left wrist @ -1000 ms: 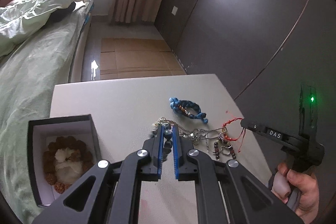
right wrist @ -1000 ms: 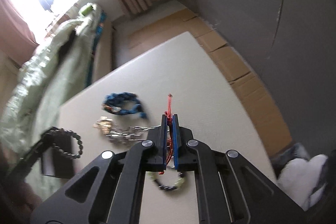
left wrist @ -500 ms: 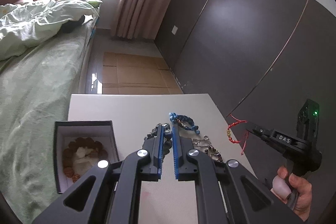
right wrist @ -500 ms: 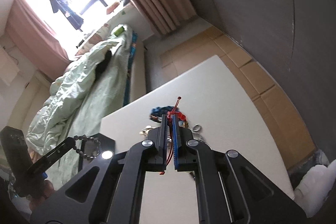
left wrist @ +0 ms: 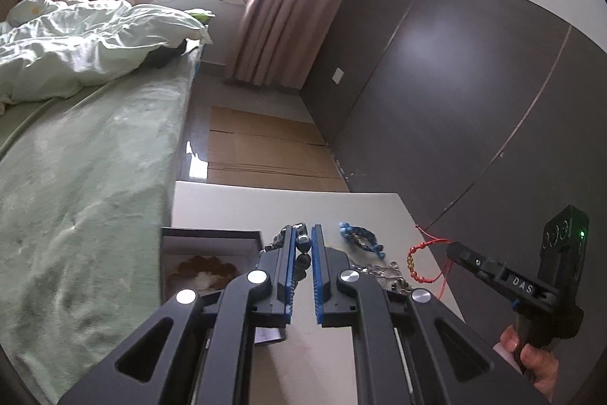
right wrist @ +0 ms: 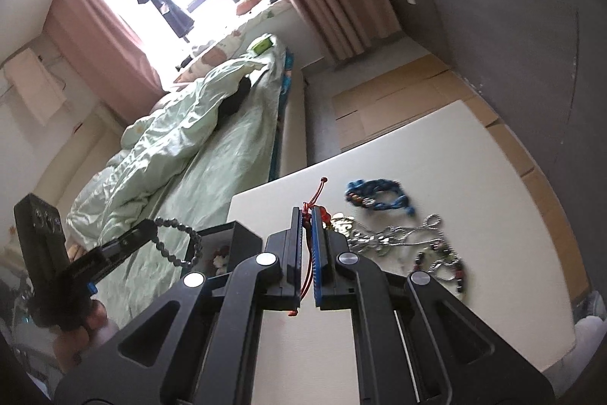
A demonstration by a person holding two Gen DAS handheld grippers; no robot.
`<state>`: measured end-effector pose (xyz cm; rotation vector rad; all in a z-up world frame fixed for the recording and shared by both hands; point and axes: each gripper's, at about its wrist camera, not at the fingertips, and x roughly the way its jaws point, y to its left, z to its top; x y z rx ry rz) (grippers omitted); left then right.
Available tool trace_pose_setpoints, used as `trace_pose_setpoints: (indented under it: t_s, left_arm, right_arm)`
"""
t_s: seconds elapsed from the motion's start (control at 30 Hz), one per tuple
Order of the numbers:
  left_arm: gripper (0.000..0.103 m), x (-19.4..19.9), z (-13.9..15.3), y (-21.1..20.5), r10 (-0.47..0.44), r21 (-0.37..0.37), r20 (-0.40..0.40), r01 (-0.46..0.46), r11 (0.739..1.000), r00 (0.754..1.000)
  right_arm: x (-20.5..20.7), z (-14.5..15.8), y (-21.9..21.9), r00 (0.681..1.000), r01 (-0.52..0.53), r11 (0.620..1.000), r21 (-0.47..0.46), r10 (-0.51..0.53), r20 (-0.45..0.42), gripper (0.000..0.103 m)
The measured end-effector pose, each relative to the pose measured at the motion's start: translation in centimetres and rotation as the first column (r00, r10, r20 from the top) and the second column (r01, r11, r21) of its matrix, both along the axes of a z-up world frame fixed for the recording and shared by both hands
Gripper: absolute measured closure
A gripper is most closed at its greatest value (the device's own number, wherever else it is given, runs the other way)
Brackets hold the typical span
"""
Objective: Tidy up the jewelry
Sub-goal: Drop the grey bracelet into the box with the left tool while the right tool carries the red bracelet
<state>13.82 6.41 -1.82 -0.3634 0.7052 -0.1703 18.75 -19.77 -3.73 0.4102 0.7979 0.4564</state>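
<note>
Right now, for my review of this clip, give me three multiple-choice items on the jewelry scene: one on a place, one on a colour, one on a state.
1. Where does the blue braided bracelet lie?
A. on the white table
B. in the box
C. on the bed

2. What colour is the cord of the bracelet in the right gripper?
A. green
B. red
C. white

3. What state is the left gripper in?
A. open, empty
B. shut on the dark bead bracelet
C. out of view

Answers: 1 A, it rests on the tabletop beside the chains. 2 B, a red cord bracelet hangs from its fingers. 3 B, dark beads sit between its fingers.
</note>
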Motion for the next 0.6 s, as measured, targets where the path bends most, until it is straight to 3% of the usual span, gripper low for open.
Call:
trace_pose_setpoints:
  t_s: [0.1,0.2,0.27,0.37,0.5,0.57,0.6]
  left_arm:
    - [0.097,0.1,-0.6,0.9,0.020,-0.001,-0.025,-0.020,1.000,0.999]
    - [0.097,0.4,-1.5,1.1,0.063,0.069,-0.054,-0.059,0.996,0.997]
    - [0.097,0.7,-2.3,1.6,0.065,0.039,-0.093,-0.061,0.997,0.994]
    - [0.097,0.8,-2.9,1.8,0.090,0.077,-0.111,-0.081,0.994,0.990]
    - [0.097,1.5,-4.0,1.0,0.036,0.089,-0.163,-0.022,0.996,0.986]
    - [0.089,1.8,-4.3,0.8,0.050,0.117,-0.178,-0.029,0.993,0.983]
    - [0.065,1.8,-4.4,1.1,0.073,0.126,-0.181,-0.050,0.991,0.981]
  right_arm:
    - [-0.1,-0.4,1.1,1.000,-0.019,1.000,-0.011,0.019,-0.005,0.097]
    - [-0.1,-0.7,2.4,0.999,-0.042,0.999,-0.020,0.042,-0.008,0.097]
    - [-0.1,-0.9,2.9,0.999,-0.053,0.998,-0.027,0.052,-0.007,0.097]
    - [-0.1,-1.5,3.8,0.998,-0.062,0.997,-0.044,0.061,-0.017,0.097]
    - [-0.1,-1.3,4.3,0.997,-0.071,0.996,-0.045,0.070,-0.011,0.097]
    - [-0.1,-1.3,4.3,0.997,-0.074,0.997,-0.039,0.073,-0.013,0.097]
    - [0.0,-1.4,4.3,0.997,-0.075,0.997,-0.034,0.074,-0.018,0.097]
